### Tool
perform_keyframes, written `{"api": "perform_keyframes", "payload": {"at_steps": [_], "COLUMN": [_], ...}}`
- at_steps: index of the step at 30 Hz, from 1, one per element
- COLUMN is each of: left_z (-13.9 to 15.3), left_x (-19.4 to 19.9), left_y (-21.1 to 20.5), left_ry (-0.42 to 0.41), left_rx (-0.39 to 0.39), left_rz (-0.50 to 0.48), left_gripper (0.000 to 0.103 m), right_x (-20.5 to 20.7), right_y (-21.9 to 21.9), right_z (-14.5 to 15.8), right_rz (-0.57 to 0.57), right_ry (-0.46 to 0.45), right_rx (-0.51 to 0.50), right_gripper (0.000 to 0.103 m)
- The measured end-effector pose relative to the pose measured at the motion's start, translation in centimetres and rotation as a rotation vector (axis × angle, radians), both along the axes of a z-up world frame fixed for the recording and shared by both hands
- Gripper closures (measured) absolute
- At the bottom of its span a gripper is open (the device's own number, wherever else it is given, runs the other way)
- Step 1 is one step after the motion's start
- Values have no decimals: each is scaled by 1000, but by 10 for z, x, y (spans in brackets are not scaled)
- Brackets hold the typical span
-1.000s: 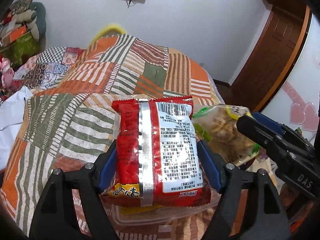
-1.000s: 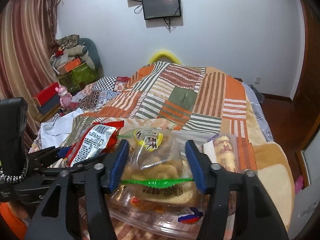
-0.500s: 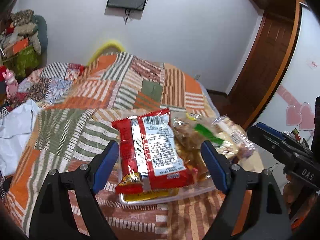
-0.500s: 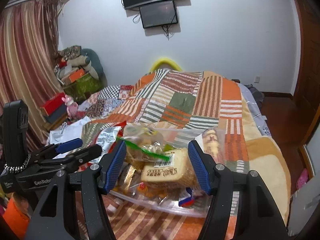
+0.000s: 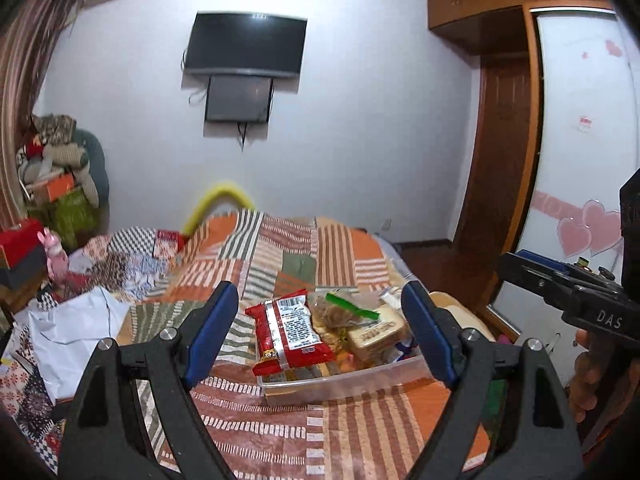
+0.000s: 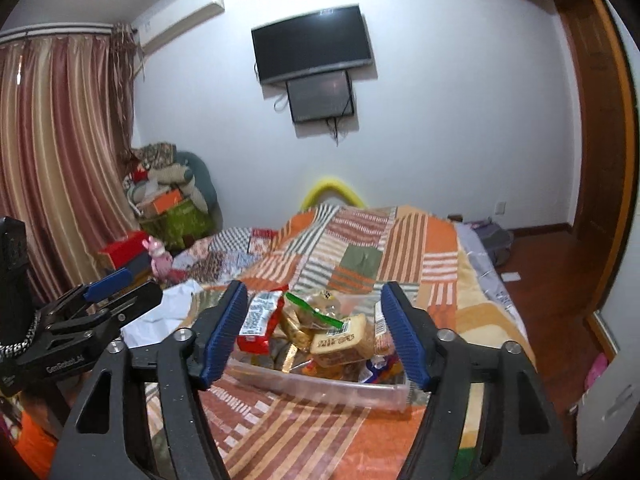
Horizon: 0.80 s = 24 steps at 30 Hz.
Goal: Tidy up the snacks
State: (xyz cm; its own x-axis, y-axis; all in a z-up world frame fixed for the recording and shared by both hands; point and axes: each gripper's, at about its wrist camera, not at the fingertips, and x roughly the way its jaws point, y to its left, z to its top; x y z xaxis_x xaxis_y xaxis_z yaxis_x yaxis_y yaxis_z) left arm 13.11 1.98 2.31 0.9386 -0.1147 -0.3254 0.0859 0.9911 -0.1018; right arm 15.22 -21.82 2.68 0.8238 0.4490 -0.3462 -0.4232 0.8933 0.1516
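Note:
A clear plastic bin sits on the patchwork bedspread, filled with snacks. A red snack packet lies on top at its left, beside a clear bag with a green strip and a wrapped sandwich cake. My left gripper is open and empty, held back above the bin. In the right wrist view the bin, red packet and cake lie between my open, empty right gripper fingers, farther off. The other gripper shows at each view's side.
The bedspread covers the bed. White cloth and a pink toy lie at the left. A pile of boxes and bedding stands by the curtain. A TV hangs on the wall; a wardrobe stands right.
Both grippers let go of their snacks, the left of the red packet and the right of the clear bag, and pulled back and up. The snacks now rest in the bin.

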Motion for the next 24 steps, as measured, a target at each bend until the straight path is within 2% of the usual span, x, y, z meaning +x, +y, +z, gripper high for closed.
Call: {"api": "perform_keyframes", "payload": {"at_steps": [4,10,16,24], "left_z": [8,15,18,17], "left_x": [-30,-60,-74,-75], "left_y": [-6,-14,-14,-17], "left_ry": [-48,-93,-107,-116], "left_rx": [12,17,-2,11], "left_rz": [3,15,18,16], "left_gripper": [7,1,0,0], "right_x": [-28,-55,-63,-65], "right_y": [-3,-3,1,-6], "right_z": [6,11,6,1], "right_rz": [-39,-86,-114,-113], "right_ry": [-69,-152,-182,-166], "right_rx": [-12,-26,-45,-15], "right_gripper": [20,0,0,0]}}
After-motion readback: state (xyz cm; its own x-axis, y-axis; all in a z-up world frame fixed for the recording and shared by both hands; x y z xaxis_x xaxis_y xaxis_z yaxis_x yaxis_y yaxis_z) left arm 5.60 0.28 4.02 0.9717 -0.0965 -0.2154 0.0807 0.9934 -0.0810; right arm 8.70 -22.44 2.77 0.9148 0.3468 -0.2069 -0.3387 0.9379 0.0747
